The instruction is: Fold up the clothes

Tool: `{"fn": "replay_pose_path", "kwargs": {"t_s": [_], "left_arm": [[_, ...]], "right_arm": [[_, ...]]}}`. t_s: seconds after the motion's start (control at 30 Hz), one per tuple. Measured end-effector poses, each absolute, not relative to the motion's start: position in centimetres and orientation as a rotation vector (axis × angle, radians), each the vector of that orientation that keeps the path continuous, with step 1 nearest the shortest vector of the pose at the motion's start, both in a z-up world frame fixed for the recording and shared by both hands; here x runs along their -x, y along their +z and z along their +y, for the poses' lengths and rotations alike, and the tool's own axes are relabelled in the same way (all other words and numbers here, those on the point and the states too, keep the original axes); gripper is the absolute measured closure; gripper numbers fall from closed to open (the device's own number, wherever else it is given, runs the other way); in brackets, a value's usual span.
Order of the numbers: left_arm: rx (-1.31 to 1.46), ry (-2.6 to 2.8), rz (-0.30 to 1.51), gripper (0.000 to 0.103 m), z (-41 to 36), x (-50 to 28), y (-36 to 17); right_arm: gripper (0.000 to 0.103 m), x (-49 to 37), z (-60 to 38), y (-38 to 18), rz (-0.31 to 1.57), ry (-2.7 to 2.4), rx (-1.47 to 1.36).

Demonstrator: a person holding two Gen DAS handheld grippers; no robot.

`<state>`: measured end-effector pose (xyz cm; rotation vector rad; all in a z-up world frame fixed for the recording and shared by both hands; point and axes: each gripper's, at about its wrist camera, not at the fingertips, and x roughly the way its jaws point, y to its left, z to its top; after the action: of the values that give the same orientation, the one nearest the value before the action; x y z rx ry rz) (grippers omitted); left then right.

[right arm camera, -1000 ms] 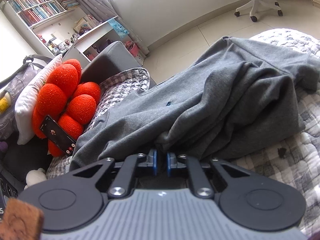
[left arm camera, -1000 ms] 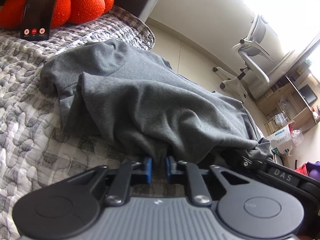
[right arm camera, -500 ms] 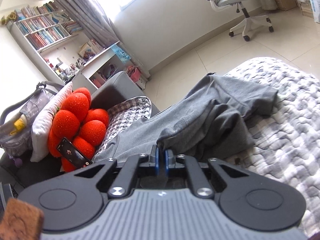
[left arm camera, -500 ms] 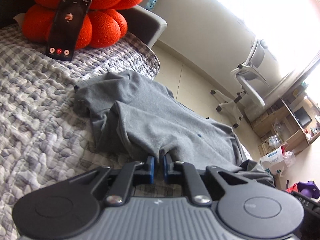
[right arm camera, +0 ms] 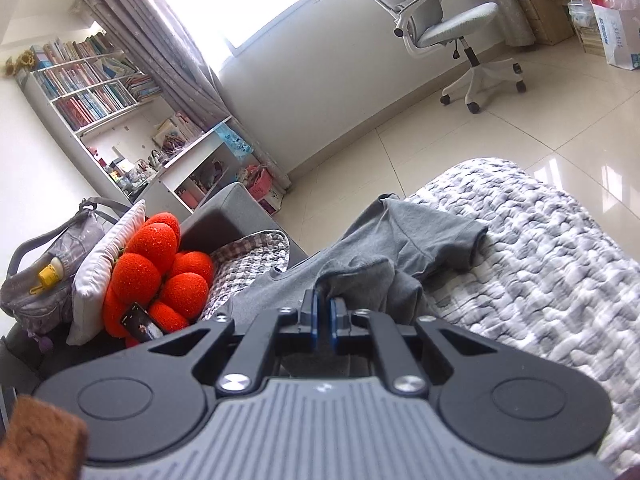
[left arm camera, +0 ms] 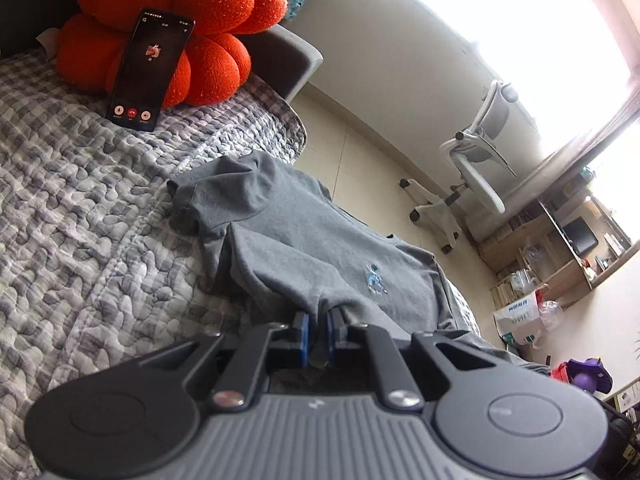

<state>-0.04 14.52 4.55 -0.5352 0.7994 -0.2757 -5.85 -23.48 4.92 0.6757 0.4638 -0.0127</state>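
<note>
Indoors, a bed (left arm camera: 80, 216) under a puckered grey-and-white quilted cover fills the foreground of a sunlit room with glossy pale floor tiles (right arm camera: 460, 148). Both grippers pinch folds of a soft grey T-shirt (left arm camera: 304, 240), which stretches away from the left gripper (left arm camera: 317, 338) across the quilt toward the bed's far edge; the right gripper (right arm camera: 322, 322) is likewise pressed together on bunched cloth, a short sleeve (right arm camera: 436, 240) lying just beyond it to the right. A small blue emblem (left arm camera: 374, 278) marks the shirt's chest. Ahead and left of the left gripper, a dark phone (left arm camera: 150, 70) leans against a knobbly orange cushion (left arm camera: 192, 20). Farther off stand a white mesh swivel chair (right arm camera: 440, 24), crowded bookshelves (right arm camera: 92, 88) and grey curtains (right arm camera: 160, 52).
</note>
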Motion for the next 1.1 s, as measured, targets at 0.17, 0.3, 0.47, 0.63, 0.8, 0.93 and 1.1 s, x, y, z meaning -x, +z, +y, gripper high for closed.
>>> {"fn": "replay_pose_path", "kwargs": {"t_s": [0.17,0.3,0.47,0.63,0.8,0.93,1.1], "left_arm": [[0.49,-0.335,0.855,0.095,15.8,0.9,5.7],[0.431,-0.369,0.915,0.095,16.3,2.2,6.0],[0.368,-0.441,0.982,0.095,16.3,4.3,5.6],[0.359,-0.501,1.06,0.095,16.6,5.9,4.3],[0.339,-0.495,1.111,0.1,17.1,6.4,2.9],[0.33,-0.473,1.155,0.103,17.8,6.4,1.3],[0.362,-0.423,1.176,0.101,19.4,7.0,-0.5]], "right_arm": [[0.095,7.3,-24.6,4.7,0.513,-0.003,-0.689],[0.095,8.6,-25.2,5.0,0.553,0.025,-0.701],[0.095,10.9,-25.3,5.1,0.598,0.057,-0.697],[0.095,13.5,-25.3,4.3,0.641,0.069,-0.696],[0.095,15.5,-25.9,2.8,0.68,0.042,-0.709],[0.095,16.2,-26.8,1.0,0.715,-0.004,-0.728],[0.091,16.3,-27.9,-0.6,0.758,-0.071,-0.729]]}}
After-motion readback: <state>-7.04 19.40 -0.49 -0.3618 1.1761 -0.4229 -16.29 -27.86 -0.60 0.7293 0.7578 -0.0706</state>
